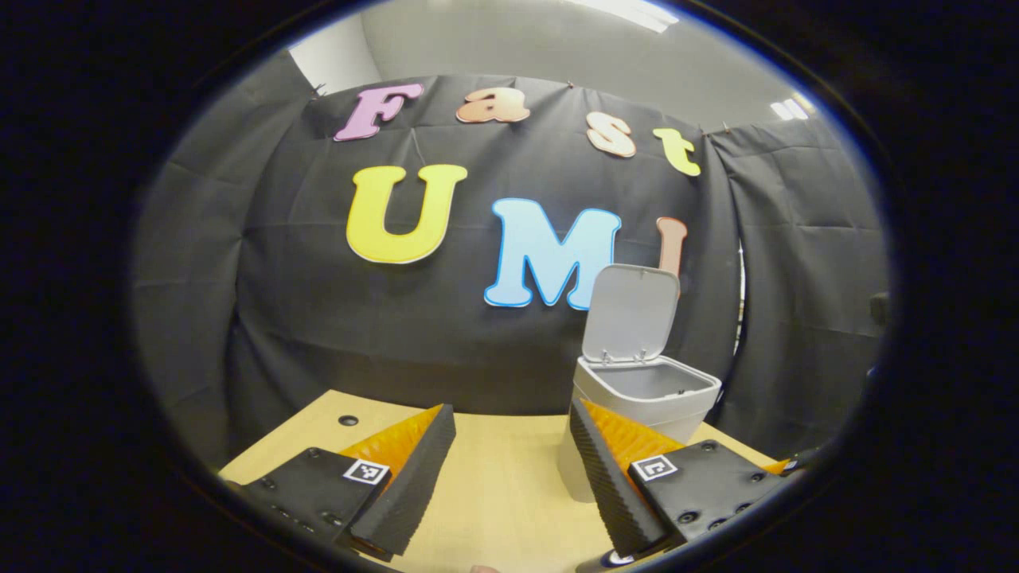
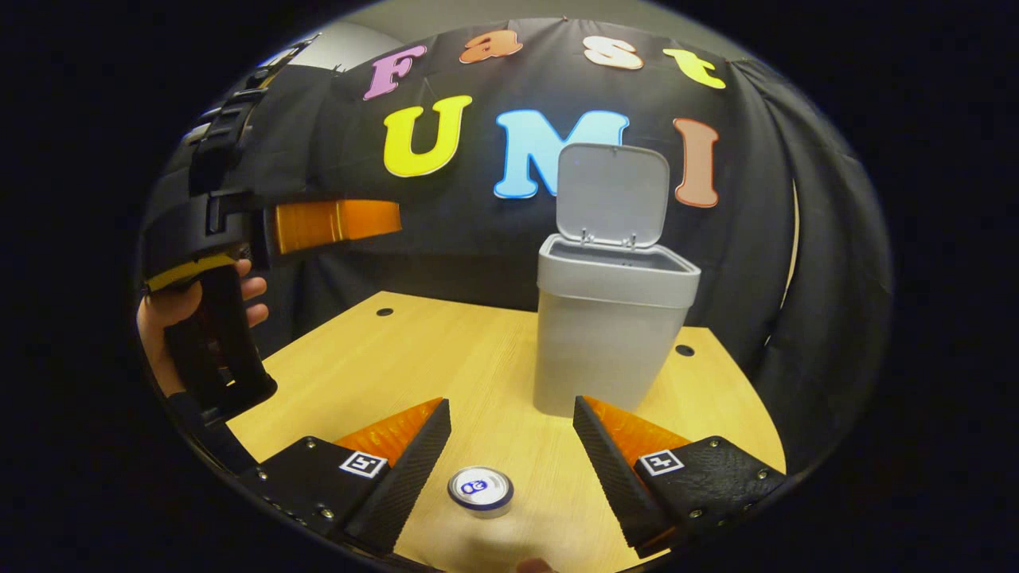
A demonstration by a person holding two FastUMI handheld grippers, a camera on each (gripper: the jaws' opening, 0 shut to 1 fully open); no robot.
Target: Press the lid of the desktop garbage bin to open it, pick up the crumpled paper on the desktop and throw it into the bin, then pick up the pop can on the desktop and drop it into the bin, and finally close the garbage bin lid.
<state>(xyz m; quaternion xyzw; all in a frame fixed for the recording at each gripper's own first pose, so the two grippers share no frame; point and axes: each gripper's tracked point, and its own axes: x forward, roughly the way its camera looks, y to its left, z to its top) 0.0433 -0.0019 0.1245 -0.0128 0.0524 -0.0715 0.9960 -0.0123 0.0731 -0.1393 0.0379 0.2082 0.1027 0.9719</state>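
Staged recording booth in a lab-like room, not a home: wrinkled black cloth backdrop [image 2: 446,239] pinned up across the middle of both views, plain grey wall and ceiling strip lights [image 1: 629,12] above it at the top of the left gripper view. Light wooden tabletop with round cable holes [image 2: 446,358] fills the lower centre, bearing a lone grey plastic bin [image 2: 609,334].
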